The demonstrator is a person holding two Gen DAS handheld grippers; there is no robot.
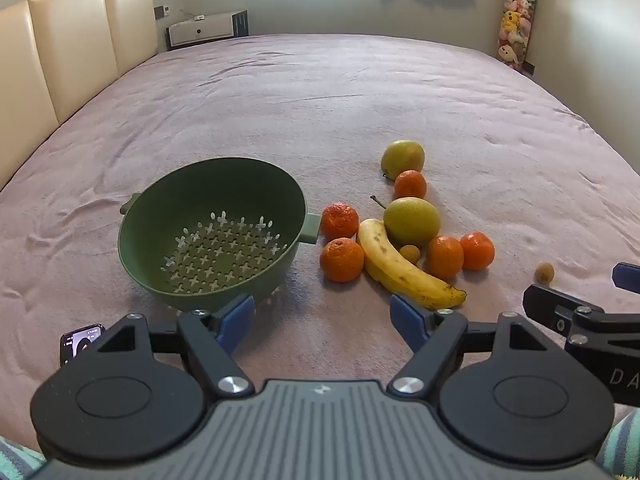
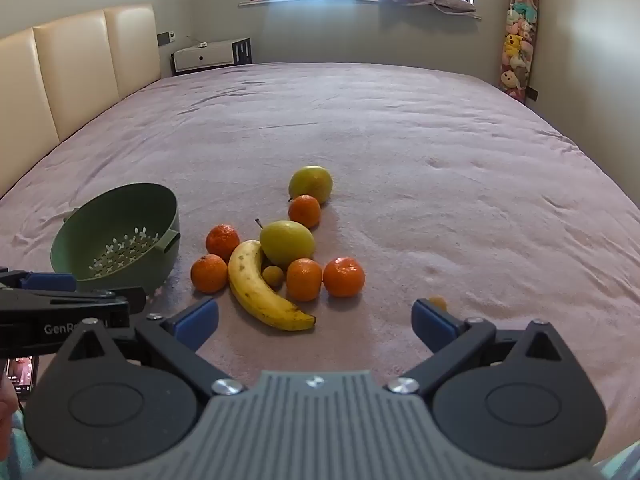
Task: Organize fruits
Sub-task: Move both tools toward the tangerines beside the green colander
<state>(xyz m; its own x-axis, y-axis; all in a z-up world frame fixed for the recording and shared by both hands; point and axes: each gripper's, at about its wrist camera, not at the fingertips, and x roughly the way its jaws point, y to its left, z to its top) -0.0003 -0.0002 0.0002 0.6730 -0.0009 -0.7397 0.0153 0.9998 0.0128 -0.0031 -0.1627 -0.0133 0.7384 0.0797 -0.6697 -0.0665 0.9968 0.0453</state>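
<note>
You're right at the start, both the left gripper and right gripper spread wide and empty, fruit piled beside the empty green colander on the bed, so probably just reach for the banana first.

Empty colander beside, perhaps, pears

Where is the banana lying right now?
The banana lies on the pink bedspread, right of the green colander, in both wrist views. It rests among the oranges with a pear at its far end.
</note>
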